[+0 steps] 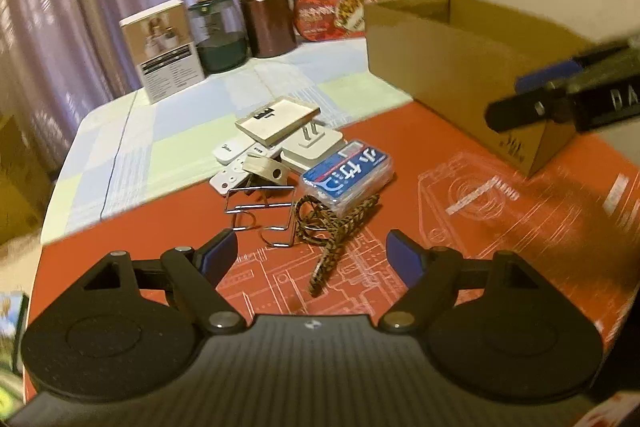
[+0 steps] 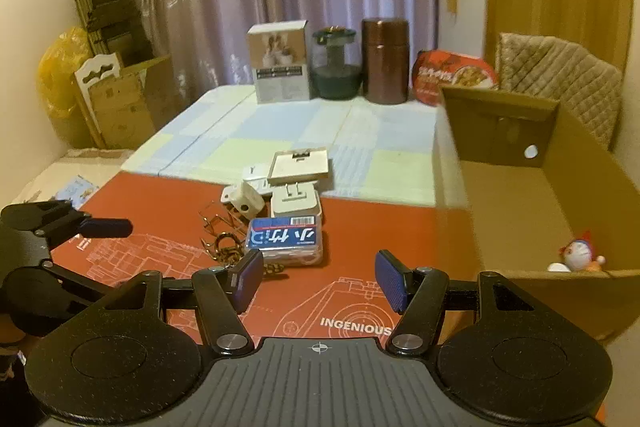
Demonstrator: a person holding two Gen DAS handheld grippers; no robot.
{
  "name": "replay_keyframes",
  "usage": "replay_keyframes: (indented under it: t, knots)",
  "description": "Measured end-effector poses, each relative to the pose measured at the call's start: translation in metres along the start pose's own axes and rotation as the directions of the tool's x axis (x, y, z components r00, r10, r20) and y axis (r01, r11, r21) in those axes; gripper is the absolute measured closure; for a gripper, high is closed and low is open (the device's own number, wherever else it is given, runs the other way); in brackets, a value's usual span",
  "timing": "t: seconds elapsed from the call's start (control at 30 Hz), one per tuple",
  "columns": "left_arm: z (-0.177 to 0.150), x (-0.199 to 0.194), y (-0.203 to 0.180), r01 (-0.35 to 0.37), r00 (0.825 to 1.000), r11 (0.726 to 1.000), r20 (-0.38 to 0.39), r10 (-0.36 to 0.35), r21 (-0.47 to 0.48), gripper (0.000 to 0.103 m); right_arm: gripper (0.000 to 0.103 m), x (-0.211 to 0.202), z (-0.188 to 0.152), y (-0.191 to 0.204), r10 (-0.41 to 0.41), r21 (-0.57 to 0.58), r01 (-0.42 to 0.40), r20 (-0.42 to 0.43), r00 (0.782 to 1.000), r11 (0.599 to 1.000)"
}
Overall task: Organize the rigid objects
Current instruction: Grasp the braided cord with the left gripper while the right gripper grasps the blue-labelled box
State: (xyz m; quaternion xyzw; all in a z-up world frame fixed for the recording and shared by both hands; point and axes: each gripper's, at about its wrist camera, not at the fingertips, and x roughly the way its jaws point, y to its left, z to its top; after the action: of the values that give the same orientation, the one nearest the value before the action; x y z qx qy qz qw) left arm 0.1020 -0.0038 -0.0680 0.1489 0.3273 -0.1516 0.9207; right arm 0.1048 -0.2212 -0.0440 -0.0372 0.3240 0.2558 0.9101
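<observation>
A pile of small objects lies on the red mat (image 1: 168, 227): a blue clear-plastic box (image 1: 346, 177) (image 2: 285, 239), a white plug adapter (image 1: 312, 147) (image 2: 294, 203), a flat beige box (image 1: 278, 119) (image 2: 300, 165), white remotes (image 1: 230, 175), a wire rack (image 1: 262, 211) and a braided cord (image 1: 332, 247). My left gripper (image 1: 310, 259) is open and empty, just short of the cord. My right gripper (image 2: 318, 283) is open and empty, near the blue box. An open cardboard box (image 2: 520, 187) (image 1: 460, 67) at the right holds a small toy figure (image 2: 580, 255).
At the table's far edge stand a white carton (image 2: 282, 63), a dark glass jar (image 2: 334, 63), a brown canister (image 2: 386, 61) and a red snack bag (image 2: 452, 75). A padded chair (image 2: 560, 75) is behind the box. Cardboard and a yellow bag (image 2: 60, 71) lean at the left wall.
</observation>
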Motion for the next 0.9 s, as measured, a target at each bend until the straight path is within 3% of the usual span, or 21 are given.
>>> replay_keyframes:
  t: [0.17,0.2,0.43,0.73,0.83,0.9]
  knots:
    - [-0.005,0.031,-0.002,0.042,0.999,0.992,-0.016,-0.040,0.116,0.026,0.044,0.034,0.001,-0.002,0.026,-0.029,-0.027,-0.025,0.999,0.999]
    - [-0.005,0.038,-0.002,0.064,0.998,0.990,-0.025,-0.061,0.122,0.032,0.044,0.041,0.001,-0.003,0.027,-0.033,-0.029,-0.034,0.999,0.999]
    - [-0.005,0.069,0.006,0.161,0.985,0.983,-0.082,-0.155,0.085,0.036,0.044,0.081,0.008,-0.004,0.022,-0.038,-0.025,-0.077,0.997,0.999]
    - [0.000,0.093,0.009,0.185,0.981,0.977,-0.073,-0.178,0.109,0.037,0.044,0.095,0.012,-0.009,0.013,-0.007,-0.013,-0.097,0.995,1.000]
    - [0.003,0.097,0.007,0.201,0.979,0.969,-0.069,-0.193,0.143,0.045,0.044,0.097,0.012,-0.010,0.000,-0.007,-0.001,-0.100,0.995,1.000]
    - [0.003,0.097,0.006,0.204,0.978,0.966,-0.070,-0.195,0.158,0.056,0.044,0.097,0.012,-0.013,-0.006,0.004,0.006,-0.104,0.995,1.000]
